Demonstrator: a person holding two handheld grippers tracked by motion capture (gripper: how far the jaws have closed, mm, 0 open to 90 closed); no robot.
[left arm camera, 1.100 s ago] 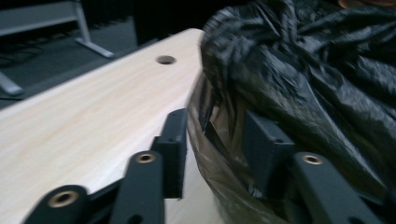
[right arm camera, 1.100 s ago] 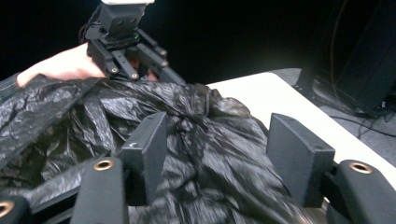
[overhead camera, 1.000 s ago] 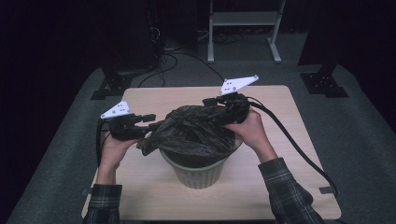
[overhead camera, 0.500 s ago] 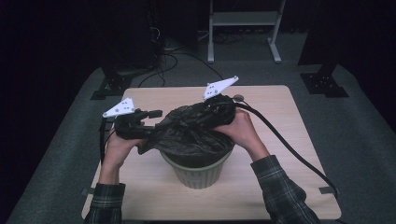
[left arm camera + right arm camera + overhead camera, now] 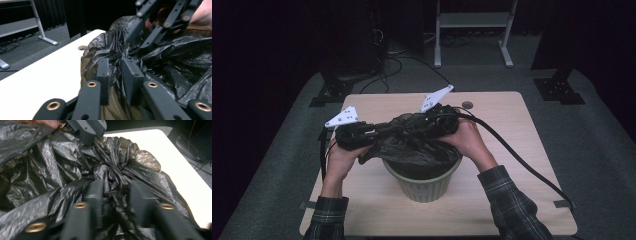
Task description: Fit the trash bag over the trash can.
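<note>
A crumpled black plastic bag [image 5: 412,142] lies bunched over the mouth of a green ribbed bin [image 5: 424,182] at the middle of the table. My left gripper [image 5: 379,131] comes in from the left and is shut on a fold of the black bag [image 5: 160,65]; in the left gripper view its jaws [image 5: 117,75] pinch the film. My right gripper [image 5: 432,122] reaches in from the right, and a thick wad of the black bag [image 5: 50,165] sits between its jaws [image 5: 116,192]. The two grippers nearly meet above the bin.
The light wooden table [image 5: 522,150] has a small round disc [image 5: 467,105] near its far edge. A thick black cable [image 5: 522,160] trails from the right gripper over the table's right side. Dark stands and cables sit on the floor beyond.
Both grippers have moved inward toward each other, drawing the bag together above the bin. The right gripper has shifted left, and the left gripper has shifted right and slightly toward the person.
</note>
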